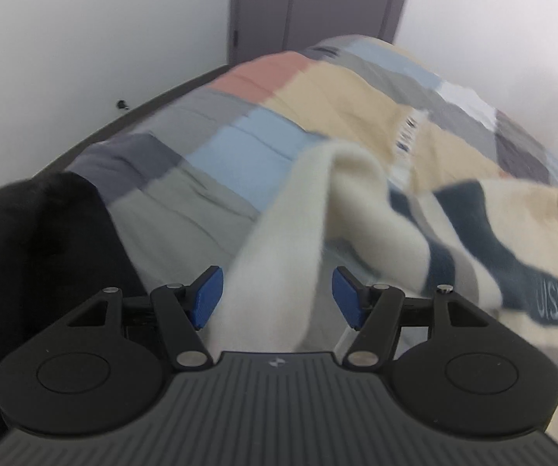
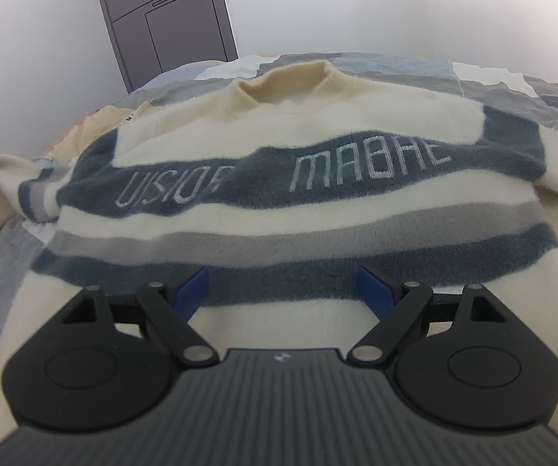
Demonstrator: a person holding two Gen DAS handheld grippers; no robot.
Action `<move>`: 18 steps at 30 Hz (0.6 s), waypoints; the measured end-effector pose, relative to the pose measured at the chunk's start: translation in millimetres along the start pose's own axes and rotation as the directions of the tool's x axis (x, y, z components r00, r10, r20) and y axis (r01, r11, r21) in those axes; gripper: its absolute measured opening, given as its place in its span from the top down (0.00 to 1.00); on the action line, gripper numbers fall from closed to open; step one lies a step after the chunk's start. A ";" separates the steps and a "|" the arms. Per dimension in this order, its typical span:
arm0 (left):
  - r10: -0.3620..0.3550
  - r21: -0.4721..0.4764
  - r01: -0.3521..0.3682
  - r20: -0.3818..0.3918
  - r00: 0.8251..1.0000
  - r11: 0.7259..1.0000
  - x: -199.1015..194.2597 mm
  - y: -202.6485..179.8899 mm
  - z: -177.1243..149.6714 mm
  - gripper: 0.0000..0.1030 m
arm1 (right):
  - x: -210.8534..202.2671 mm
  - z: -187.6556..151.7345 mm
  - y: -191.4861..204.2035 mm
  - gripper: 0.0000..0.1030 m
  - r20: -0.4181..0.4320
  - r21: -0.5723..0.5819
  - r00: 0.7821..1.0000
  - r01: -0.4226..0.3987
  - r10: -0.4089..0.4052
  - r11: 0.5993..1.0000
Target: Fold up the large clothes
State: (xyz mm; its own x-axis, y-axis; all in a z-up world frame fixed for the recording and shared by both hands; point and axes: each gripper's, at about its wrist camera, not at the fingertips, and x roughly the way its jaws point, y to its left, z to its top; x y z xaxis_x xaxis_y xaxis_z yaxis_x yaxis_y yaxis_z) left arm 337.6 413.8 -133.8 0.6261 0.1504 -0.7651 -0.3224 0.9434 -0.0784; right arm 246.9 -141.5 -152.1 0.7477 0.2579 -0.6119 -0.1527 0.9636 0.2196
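Note:
A cream sweater (image 2: pixel 279 209) with dark blue and grey stripes and woven lettering lies front up on the bed, its collar (image 2: pixel 290 81) at the far end. My right gripper (image 2: pixel 283 283) hovers open over the lower body of the sweater, with nothing pinched. In the left wrist view, a cream sleeve (image 1: pixel 317 194) runs from the sweater body (image 1: pixel 512 256) down between the blue pads (image 1: pixel 209 295). My left gripper (image 1: pixel 277 285) is open, and the pads stand clear of the sleeve on both sides. This view is motion-blurred.
A patchwork quilt (image 1: pixel 240 136) in blue, grey, beige and pink covers the bed. Dark fabric (image 1: pixel 38 252) is bunched at the left edge. A grey door (image 2: pixel 166 15) stands in the white wall beyond the bed.

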 end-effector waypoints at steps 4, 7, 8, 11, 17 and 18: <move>0.101 -0.001 -0.102 0.048 0.994 0.995 15.1 -19.4 -24.2 0.34 | -3.6 -1.2 9.8 0.18 0.019 -0.060 1.000 0.008 -0.007 0.998; 0.255 0.090 -0.258 0.046 0.966 0.962 29.5 -35.0 -27.5 0.39 | -6.6 -2.3 14.1 0.18 0.028 -0.096 1.000 0.016 -0.014 0.995; 0.299 0.112 -0.306 0.075 0.951 0.945 32.0 -36.1 -26.5 0.39 | -8.0 -2.4 14.1 0.18 0.029 -0.090 0.999 0.020 -0.017 0.996; 0.395 0.082 -0.401 0.081 0.915 0.912 44.3 -20.2 -13.0 0.39 | -8.0 -2.4 12.0 0.18 0.027 -0.077 0.999 0.026 -0.024 0.997; 0.478 -0.103 -0.478 -0.021 0.878 0.872 94.7 36.0 21.3 0.39 | 6.3 -3.9 15.9 0.18 0.019 -0.102 1.000 0.016 -0.015 0.995; 0.493 -0.124 -0.491 -0.018 0.870 0.862 98.8 41.7 27.0 0.39 | 9.6 -4.6 17.3 0.18 0.020 -0.112 1.000 0.018 -0.016 0.994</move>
State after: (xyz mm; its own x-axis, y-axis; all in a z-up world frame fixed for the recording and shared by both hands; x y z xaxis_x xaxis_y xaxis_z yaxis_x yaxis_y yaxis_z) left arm 405.2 476.1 -195.3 0.3729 0.5907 -0.7156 -0.6735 0.7028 0.2292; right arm 248.4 -122.0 -157.7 0.7631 0.2407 -0.5998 -0.2101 0.9700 0.1219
